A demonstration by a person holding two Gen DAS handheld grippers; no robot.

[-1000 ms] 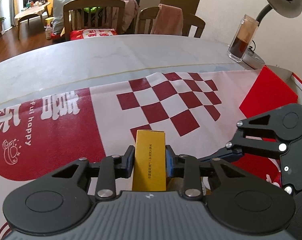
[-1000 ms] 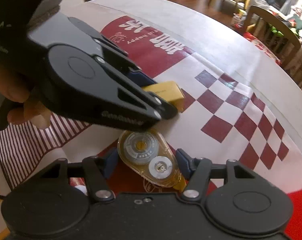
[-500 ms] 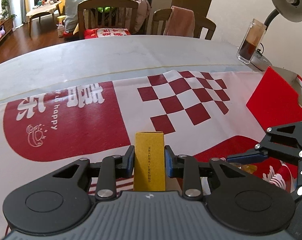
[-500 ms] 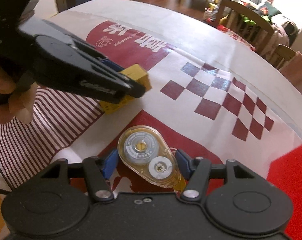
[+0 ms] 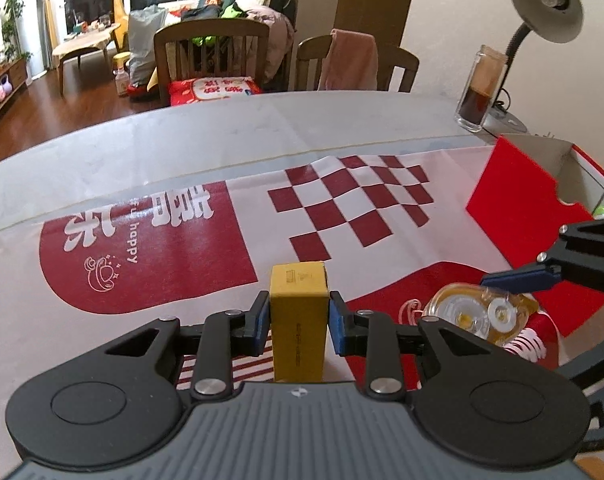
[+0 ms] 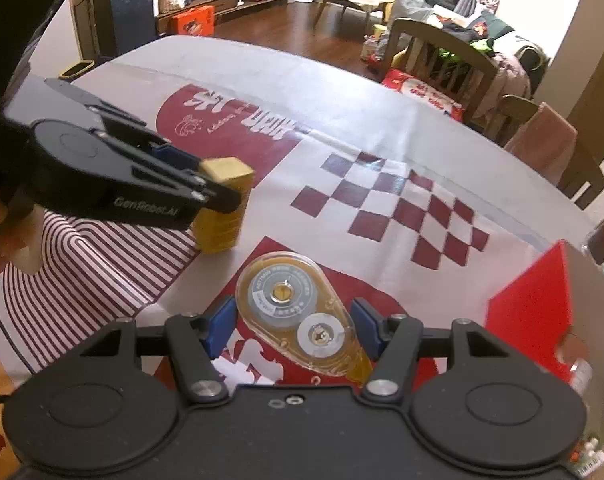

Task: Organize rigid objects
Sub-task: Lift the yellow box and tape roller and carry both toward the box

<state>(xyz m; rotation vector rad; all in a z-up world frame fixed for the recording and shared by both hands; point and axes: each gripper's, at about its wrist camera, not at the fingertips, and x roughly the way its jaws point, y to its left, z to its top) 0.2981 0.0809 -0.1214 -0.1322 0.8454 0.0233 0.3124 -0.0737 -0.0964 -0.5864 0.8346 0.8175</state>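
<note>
My left gripper [image 5: 298, 322] is shut on a small yellow box [image 5: 298, 312] and holds it upright, its bottom on or just above the red and white cloth; it also shows in the right wrist view [image 6: 222, 208]. My right gripper [image 6: 294, 328] is shut on a clear yellow correction-tape dispenser [image 6: 298, 312], held flat just above the cloth; the dispenser also shows in the left wrist view [image 5: 477, 314], right of the yellow box.
A red cardboard box [image 5: 521, 200] stands open at the right, also in the right wrist view [image 6: 537, 312]. A glass jar [image 5: 481, 88] and a desk lamp [image 5: 545, 4] stand at the far right. Chairs [image 5: 214, 52] line the table's far side.
Both grippers have drawn back toward the near side of the table with their objects. The yellow box has tipped from lying flat to standing upright.
</note>
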